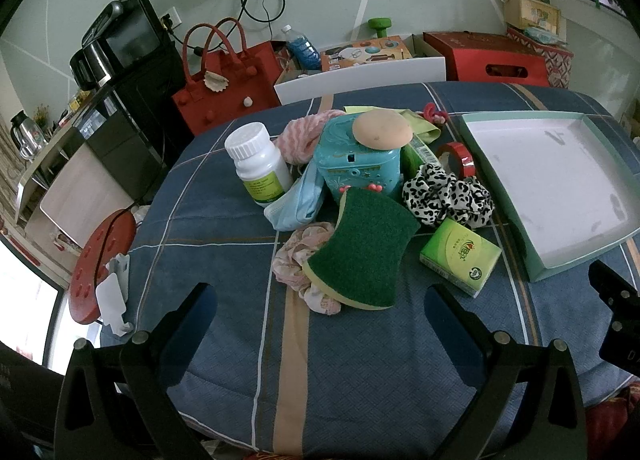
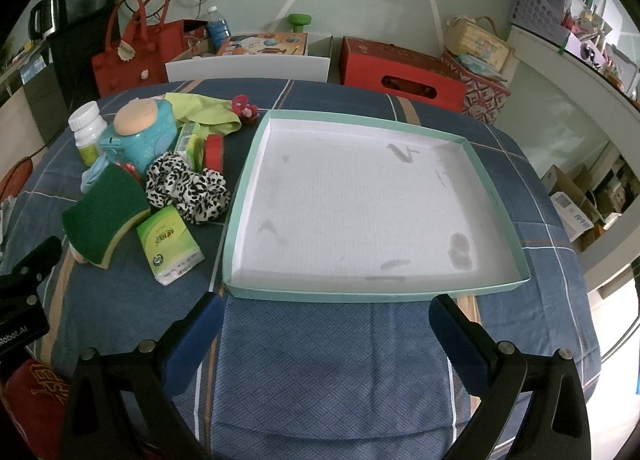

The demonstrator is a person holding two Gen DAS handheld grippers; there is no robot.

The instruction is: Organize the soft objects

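Note:
A heap of items lies on the blue plaid table. A green scouring sponge (image 1: 362, 250) (image 2: 106, 212) leans on a pale pink scrunchie (image 1: 298, 260). Beside them sit a leopard-print scrunchie (image 1: 448, 196) (image 2: 188, 188), a light blue face mask (image 1: 298, 204), a pink striped cloth (image 1: 298, 136) and a beige puff (image 1: 382, 130) on a teal tin (image 1: 356, 168). The empty mint-rimmed tray (image 2: 496, 196) (image 1: 516, 220) lies to the right. My left gripper (image 1: 320, 300) is open just short of the sponge. My right gripper (image 2: 326, 314) is open before the tray's near rim.
A white pill bottle (image 1: 260, 164), a green tissue pack (image 1: 460, 256) (image 2: 170, 244), red tape (image 1: 458, 156) and a lime cloth (image 2: 204, 112) share the heap. A white chair back (image 1: 360, 80), a red bag (image 1: 228, 88) and boxes stand behind the table.

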